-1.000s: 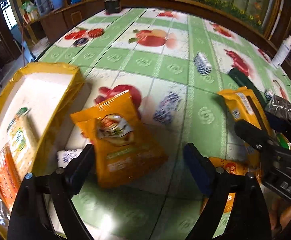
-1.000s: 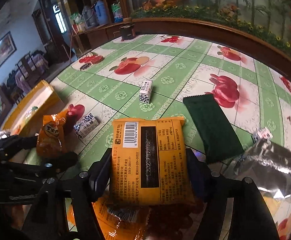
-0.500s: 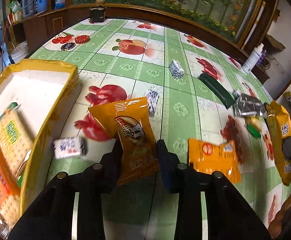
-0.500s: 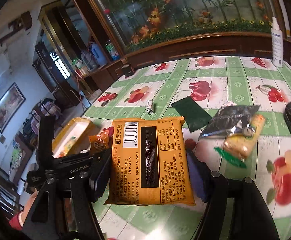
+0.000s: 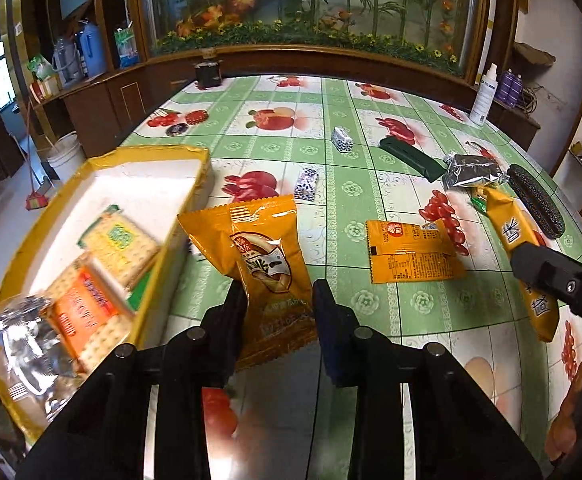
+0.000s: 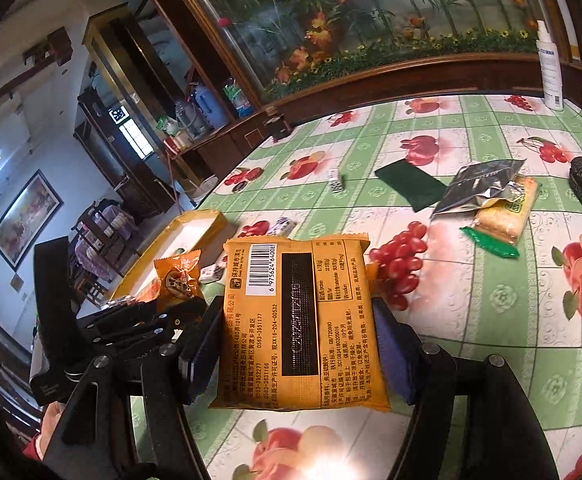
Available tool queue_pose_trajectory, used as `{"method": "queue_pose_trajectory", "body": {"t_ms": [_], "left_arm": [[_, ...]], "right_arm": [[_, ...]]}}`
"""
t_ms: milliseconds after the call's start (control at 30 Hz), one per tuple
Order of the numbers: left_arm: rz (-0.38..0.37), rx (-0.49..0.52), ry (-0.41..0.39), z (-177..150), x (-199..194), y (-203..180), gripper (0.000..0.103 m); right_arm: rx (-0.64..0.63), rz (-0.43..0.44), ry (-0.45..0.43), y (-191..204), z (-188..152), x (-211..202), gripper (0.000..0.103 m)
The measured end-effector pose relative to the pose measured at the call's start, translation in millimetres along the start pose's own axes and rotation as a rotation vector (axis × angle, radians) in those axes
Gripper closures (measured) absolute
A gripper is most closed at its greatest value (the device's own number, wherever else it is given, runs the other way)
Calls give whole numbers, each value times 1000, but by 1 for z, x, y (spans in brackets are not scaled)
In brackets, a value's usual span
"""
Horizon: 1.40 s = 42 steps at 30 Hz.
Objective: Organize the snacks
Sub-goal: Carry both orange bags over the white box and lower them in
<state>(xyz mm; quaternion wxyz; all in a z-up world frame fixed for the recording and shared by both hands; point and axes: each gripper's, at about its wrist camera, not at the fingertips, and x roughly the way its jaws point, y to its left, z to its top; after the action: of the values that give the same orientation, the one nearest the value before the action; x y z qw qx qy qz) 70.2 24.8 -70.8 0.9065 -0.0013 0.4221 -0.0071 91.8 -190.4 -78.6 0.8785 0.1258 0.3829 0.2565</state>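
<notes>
My left gripper (image 5: 278, 300) is shut on a small orange snack pouch (image 5: 259, 252) and holds it above the table, right of the yellow box (image 5: 171, 248). The box holds several cracker packs (image 5: 119, 240) and a foil pack (image 5: 31, 344). My right gripper (image 6: 297, 344) is shut on a large orange packet (image 6: 299, 320), barcode side facing the camera, lifted over the table. That packet also shows in the left wrist view (image 5: 523, 256). In the right wrist view the left gripper (image 6: 179, 308) holds its pouch (image 6: 179, 278) beside the box (image 6: 195, 228).
On the fruit-print tablecloth lie another orange packet (image 5: 411, 252), two small patterned packs (image 5: 307, 184), a dark green pack (image 5: 411, 156), a silver foil bag (image 5: 475, 168), a cracker pack (image 6: 503, 216) and a black case (image 5: 535, 200). A spray bottle (image 5: 483, 96) stands at the far right edge.
My left gripper closed on the small orange pouch and lifted it off the table. My right gripper rose higher with the large orange packet, uncovering the orange packet beneath.
</notes>
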Motion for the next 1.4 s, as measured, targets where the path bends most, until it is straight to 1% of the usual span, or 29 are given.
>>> {"method": "queue_pose_trajectory", "body": {"t_ms": [133, 367, 633, 967, 1167, 1400], "left_arm": [[29, -8, -25, -4, -15, 12, 72], [76, -67, -53, -8, -27, 47, 72], [128, -133, -77, -8, -34, 87, 72], [167, -197, -56, -16, -27, 128, 72], [184, -214, -38, -16, -19, 144, 72], [209, -214, -2, -10, -4, 157, 72]], "right_arm": [[0, 64, 2, 18, -3, -1, 33], [-59, 91, 23, 54, -5, 11, 33], [-114, 128, 63, 90, -3, 39, 33], [-174, 174, 100, 132, 5, 81, 33], [-196, 197, 114, 152, 17, 109, 33], [-221, 181, 128, 172, 35, 151, 33]]}}
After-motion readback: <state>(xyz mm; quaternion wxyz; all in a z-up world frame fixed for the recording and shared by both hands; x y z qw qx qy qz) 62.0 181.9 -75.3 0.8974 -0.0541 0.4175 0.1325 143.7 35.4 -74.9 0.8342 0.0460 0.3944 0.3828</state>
